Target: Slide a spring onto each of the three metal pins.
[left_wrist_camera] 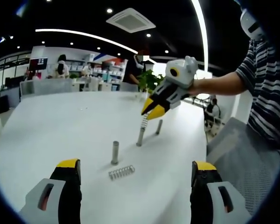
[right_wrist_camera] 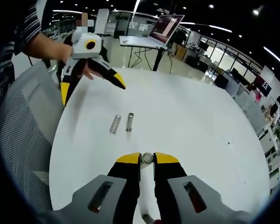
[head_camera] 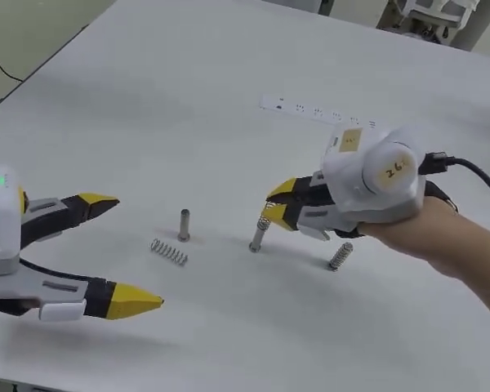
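The right gripper (right_wrist_camera: 147, 164) has its yellow-tipped jaws pressed close on a spring (right_wrist_camera: 147, 158), which its own view shows end-on as a ring between the tips. The head view and the left gripper view show the side of it instead: the spring (head_camera: 264, 221) hangs below the tips with its lower end at the top of the middle pin (head_camera: 256, 242), which leans a little. Just beyond, under the person's wrist, the third pin (head_camera: 340, 256) carries coils along its length. To the other side the bare pin (head_camera: 184, 224) stands upright, with a loose spring (head_camera: 169, 251) lying flat just beside it, apart from it. The left gripper (head_camera: 118, 250) hovers well apart from these, jaws spread wide and holding nothing; its own view frames the pins and the right gripper (left_wrist_camera: 155, 106) between its tips. The white table (head_camera: 229, 147) lies open around the pins, a power strip (head_camera: 310, 109) far behind them, the table's edge off to the left.
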{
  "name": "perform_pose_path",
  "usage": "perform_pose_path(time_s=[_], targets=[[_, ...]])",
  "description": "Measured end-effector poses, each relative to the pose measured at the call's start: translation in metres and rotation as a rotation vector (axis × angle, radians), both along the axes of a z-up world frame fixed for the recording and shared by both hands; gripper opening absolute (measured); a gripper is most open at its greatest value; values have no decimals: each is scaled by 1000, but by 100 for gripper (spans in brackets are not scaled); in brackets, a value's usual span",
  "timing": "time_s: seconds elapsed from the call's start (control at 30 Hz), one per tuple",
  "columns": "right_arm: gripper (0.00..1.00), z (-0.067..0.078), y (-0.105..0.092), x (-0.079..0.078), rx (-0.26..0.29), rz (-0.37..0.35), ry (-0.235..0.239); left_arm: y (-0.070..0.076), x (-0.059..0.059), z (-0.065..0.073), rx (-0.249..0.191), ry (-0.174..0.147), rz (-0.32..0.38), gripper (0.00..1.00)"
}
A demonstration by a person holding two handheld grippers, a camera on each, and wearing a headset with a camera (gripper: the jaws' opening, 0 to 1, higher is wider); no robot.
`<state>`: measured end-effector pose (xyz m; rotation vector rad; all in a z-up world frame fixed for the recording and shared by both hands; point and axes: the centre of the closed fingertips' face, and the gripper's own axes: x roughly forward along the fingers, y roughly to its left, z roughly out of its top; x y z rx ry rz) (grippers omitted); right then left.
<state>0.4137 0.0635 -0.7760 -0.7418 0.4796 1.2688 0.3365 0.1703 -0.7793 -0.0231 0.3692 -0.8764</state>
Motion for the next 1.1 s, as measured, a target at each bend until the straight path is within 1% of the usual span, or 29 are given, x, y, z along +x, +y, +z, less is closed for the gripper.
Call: perform_pose_path(time_s=[0.13, 0.37, 0.63, 0.77, 0.87, 1.1], targets=[[7, -12, 0, 0, -24, -2, 11, -2, 0, 0, 0, 2, -3, 96], [7, -28, 0, 1, -57, -7, 35, 0, 0, 1, -4, 3, 3, 95], [8, -40, 0, 0, -72, -11, 52, 0, 1, 3, -11, 2, 9, 95], [8, -43, -1, -1, -78, -12, 56, 1, 1, 3, -12, 6, 11, 94], [8, -43, -1, 0, -67, -24, 61, 1, 2, 5, -31, 8, 21, 94], [8, -42, 0, 0, -61, -21, 60, 1, 2, 5, -23, 9, 15, 94]])
